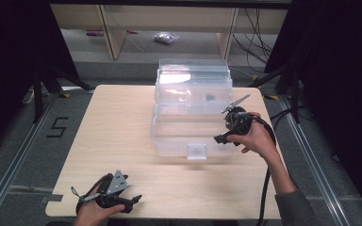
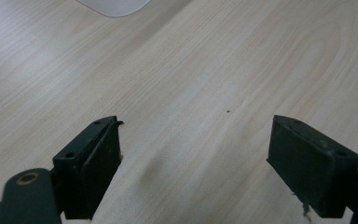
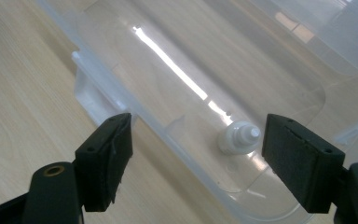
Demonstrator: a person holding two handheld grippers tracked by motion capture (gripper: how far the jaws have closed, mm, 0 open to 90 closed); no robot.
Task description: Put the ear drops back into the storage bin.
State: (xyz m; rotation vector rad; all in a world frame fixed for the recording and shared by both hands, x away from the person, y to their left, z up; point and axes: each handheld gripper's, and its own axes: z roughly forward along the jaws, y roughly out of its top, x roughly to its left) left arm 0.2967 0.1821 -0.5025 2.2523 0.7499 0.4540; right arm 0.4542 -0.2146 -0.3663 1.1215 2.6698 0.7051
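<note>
**Right gripper view: open jaws poised over a small white piece in the clear bin**

Right gripper view looks down between two black jaws standing wide apart with nothing pressed between them; the right hand-held gripper (image 3: 196, 154) is released. Just beyond its tips, inside the clear plastic bin (image 3: 98, 79), lies a small white bottle-like piece (image 3: 237, 137), on its side on the bin's floor, close to the near wall. It sits nearer the right-hand jaw than the left, not yet between the pads and touching neither.

From the high view, the right hand-held gripper (image 1: 222, 137) hangs over the bin's right front corner, tilted downward into the open container (image 1: 162, 136), whose lid stands raised at the back. That angle probably serves to clear the rim and come at the piece from above.

The left hand-held gripper (image 1: 135, 200) rests low at the tabotop's near left edge, well apart from the bin, seemingly parked out of the way. Its own view shows the jaws (image 2: 196, 172) spread open over bare wood of the tabletop (image 2: 223, 60), grasping nothing.
</note>
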